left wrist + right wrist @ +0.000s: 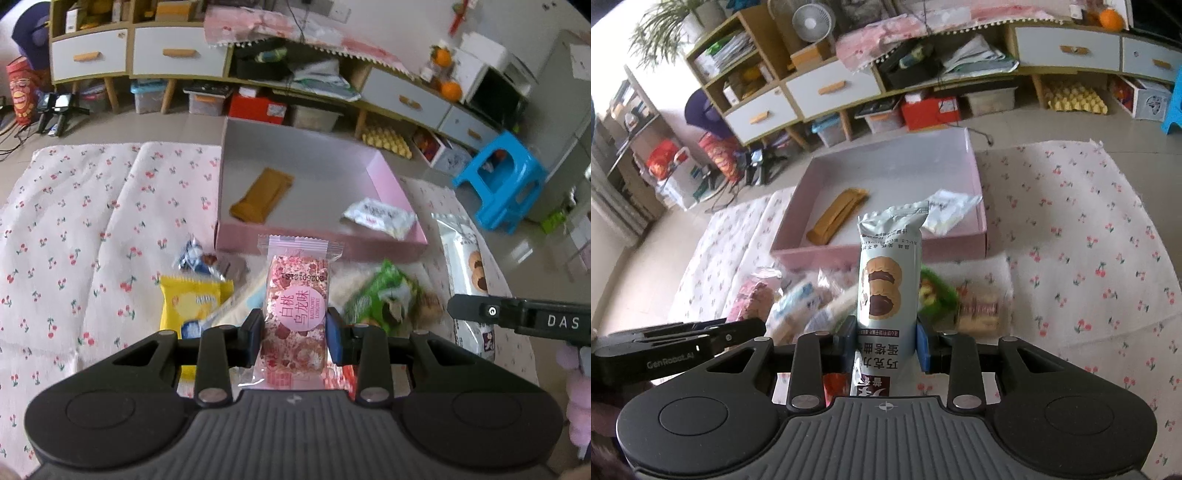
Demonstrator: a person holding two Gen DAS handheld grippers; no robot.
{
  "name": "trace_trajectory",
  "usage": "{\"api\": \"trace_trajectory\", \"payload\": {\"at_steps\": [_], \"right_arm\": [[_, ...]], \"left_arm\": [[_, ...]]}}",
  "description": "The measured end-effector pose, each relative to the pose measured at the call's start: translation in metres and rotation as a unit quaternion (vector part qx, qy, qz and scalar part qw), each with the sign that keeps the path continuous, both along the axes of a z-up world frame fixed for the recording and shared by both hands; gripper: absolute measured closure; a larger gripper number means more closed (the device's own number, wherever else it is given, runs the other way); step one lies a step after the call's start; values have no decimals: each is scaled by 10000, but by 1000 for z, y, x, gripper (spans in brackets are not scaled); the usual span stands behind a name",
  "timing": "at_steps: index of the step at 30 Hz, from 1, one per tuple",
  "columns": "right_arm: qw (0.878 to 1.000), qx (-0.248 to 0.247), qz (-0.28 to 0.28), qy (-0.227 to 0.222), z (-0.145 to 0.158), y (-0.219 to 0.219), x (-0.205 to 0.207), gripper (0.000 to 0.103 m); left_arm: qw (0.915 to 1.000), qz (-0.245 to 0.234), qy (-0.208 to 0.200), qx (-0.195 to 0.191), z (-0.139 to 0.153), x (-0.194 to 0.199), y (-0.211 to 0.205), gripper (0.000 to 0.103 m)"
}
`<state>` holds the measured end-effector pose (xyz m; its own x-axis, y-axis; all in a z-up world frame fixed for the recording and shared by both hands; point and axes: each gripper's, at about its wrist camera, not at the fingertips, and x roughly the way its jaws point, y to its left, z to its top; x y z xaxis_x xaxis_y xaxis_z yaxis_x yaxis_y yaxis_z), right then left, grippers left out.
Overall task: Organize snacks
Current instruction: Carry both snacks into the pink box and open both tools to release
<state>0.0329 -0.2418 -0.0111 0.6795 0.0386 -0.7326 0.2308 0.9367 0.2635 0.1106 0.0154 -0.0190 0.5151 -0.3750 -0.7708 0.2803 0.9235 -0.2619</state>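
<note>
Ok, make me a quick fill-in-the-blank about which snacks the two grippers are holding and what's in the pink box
1. The left gripper is clamped on a ____ snack packet with a round label.
2. The right gripper holds a pale packet picturing chocolate ____.
3. The pink box holds ____ packets: a brown one and a white one.

Missing words: pink; cookies; two

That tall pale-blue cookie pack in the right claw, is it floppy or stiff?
The cookie pack probably handles stiffly: it stands upright above the right claw without sagging. Its glossy film may be slippery. Only the crimped top looks limp.
</note>
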Motion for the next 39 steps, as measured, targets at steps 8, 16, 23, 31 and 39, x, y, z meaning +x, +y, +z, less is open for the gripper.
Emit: {"api": "trace_trajectory", "payload": {"at_steps": [8,16,23,31,39], "right_arm": [[9994,159,-278,-121,4,-13,25,72],[9953,589,-733,-212,-5,-32,52,72],[9886,1119,-973,-262,-7,-49,85,72],[9808,1449,-1109,-688,-19,-56,114,72],[9801,1403,-1203,-727,-40,-59,139,72]], "left_arm": [[9979,371,-488,194,5,21,-15,71],[9938,924,-595,-168,-5,45,-18,71],[9917,1122,-538,-314,0,78,-17,71],[9910,993,-637,-630,-16,91,-18,71],[9901,928,-519,-918,-24,107,-26,71]]}}
